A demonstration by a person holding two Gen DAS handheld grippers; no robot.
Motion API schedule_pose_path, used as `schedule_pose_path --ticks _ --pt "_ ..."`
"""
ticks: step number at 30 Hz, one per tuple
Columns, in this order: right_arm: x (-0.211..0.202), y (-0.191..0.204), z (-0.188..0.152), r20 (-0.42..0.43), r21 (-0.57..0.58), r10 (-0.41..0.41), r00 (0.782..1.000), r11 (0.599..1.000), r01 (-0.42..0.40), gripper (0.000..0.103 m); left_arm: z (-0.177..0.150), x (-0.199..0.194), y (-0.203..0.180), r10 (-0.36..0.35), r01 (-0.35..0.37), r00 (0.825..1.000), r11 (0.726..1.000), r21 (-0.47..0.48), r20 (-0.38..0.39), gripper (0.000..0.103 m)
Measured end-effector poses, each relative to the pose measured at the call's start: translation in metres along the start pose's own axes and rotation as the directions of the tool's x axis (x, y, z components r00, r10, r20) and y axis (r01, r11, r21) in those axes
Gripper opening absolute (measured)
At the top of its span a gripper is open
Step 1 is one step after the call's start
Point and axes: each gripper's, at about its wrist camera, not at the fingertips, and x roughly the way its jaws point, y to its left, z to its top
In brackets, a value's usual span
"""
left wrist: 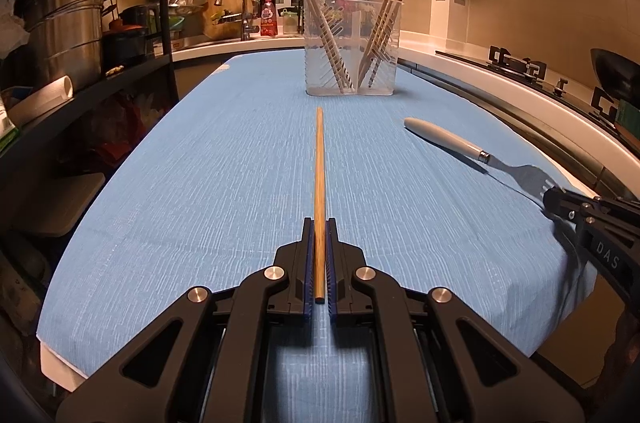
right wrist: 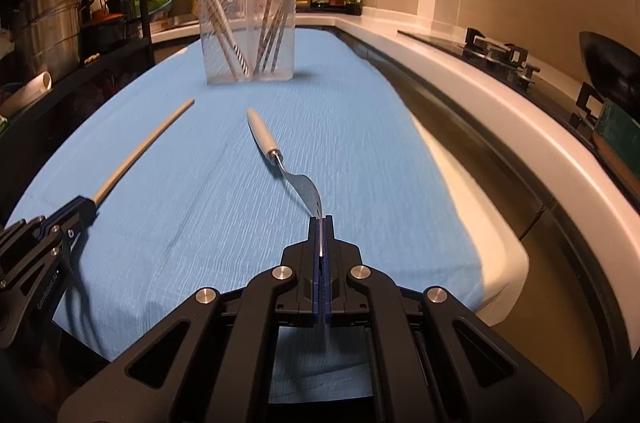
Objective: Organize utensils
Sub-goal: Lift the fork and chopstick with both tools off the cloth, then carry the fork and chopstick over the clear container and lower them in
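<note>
My left gripper (left wrist: 319, 221) is shut on a wooden chopstick (left wrist: 319, 167) that points forward over the blue cloth (left wrist: 200, 183). My right gripper (right wrist: 321, 221) is shut on the tines of a fork (right wrist: 298, 181) with a white handle (right wrist: 260, 131); the handle points forward. The fork (left wrist: 460, 145) and the right gripper (left wrist: 554, 195) also show at the right of the left wrist view. The chopstick (right wrist: 144, 151) and left gripper (right wrist: 86, 207) show at the left of the right wrist view. A clear two-compartment holder (left wrist: 350, 43) with several chopsticks stands at the far end of the cloth (right wrist: 360, 163).
A black shelf rack with metal pots (left wrist: 68, 27) stands at the left. A white counter with a stove (right wrist: 500, 57) and a dark wok (right wrist: 612, 67) runs along the right. A sink area with bottles (left wrist: 269, 15) lies behind the holder (right wrist: 250, 35).
</note>
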Motion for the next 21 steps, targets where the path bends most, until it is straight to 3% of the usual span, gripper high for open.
schedule_pose_path --ticks 11,21 --pt "-0.049 -0.005 0.036 0.151 -0.037 -0.009 0.989 0.999 0.015 0.001 0.036 -0.040 0.014 -0.005 0.006 0.994 1.000 -0.006 0.107 0.005" --pt "-0.072 0.000 0.075 0.229 -0.079 0.006 0.973 0.997 0.012 0.001 0.092 -0.068 0.027 -0.073 0.070 0.983 0.997 0.021 0.170 0.005"
